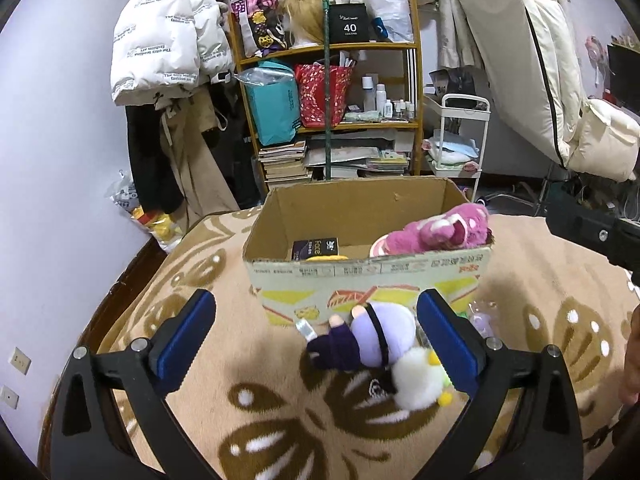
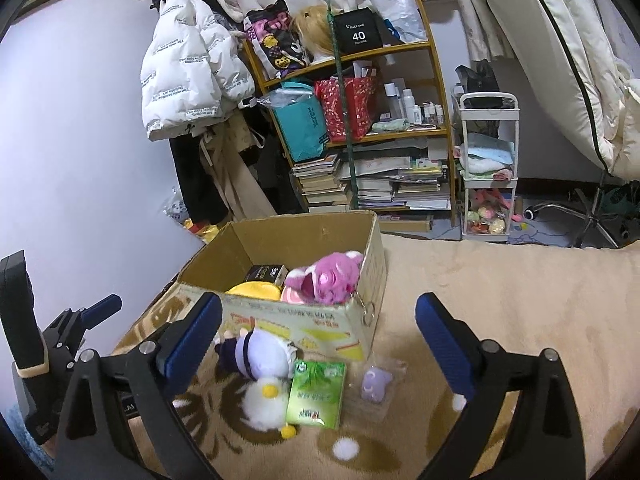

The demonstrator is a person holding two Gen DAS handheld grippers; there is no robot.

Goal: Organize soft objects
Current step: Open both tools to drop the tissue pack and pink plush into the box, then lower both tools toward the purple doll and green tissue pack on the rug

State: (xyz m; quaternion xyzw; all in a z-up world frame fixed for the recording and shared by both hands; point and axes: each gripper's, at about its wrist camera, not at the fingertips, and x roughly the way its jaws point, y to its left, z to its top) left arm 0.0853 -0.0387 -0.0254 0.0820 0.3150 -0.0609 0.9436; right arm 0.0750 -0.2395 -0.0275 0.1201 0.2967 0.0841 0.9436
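A cardboard box [image 1: 360, 276] [image 2: 320, 320] stands on the beige blanket [image 1: 224, 400]. Inside it lie a pink plush [image 1: 444, 232] [image 2: 324, 280], a yellow soft item [image 2: 254, 290] and a small black box [image 1: 314, 248]. In front of it lie a purple doll [image 1: 368, 340] [image 2: 256, 354] and a white duck plush [image 1: 420, 380] [image 2: 266, 400]. My left gripper [image 1: 316, 344] is open, just before the doll. My right gripper [image 2: 318, 340] is open and empty above the items. A green tissue pack [image 2: 318, 394] and a small purple plush in plastic [image 2: 376, 384] lie beside the duck.
A cluttered wooden shelf [image 1: 332, 80] with bags and books stands behind, with a white jacket [image 1: 160, 40] on the wall left and a white cart [image 2: 488, 168] right. The left gripper shows at the left in the right wrist view [image 2: 80, 320].
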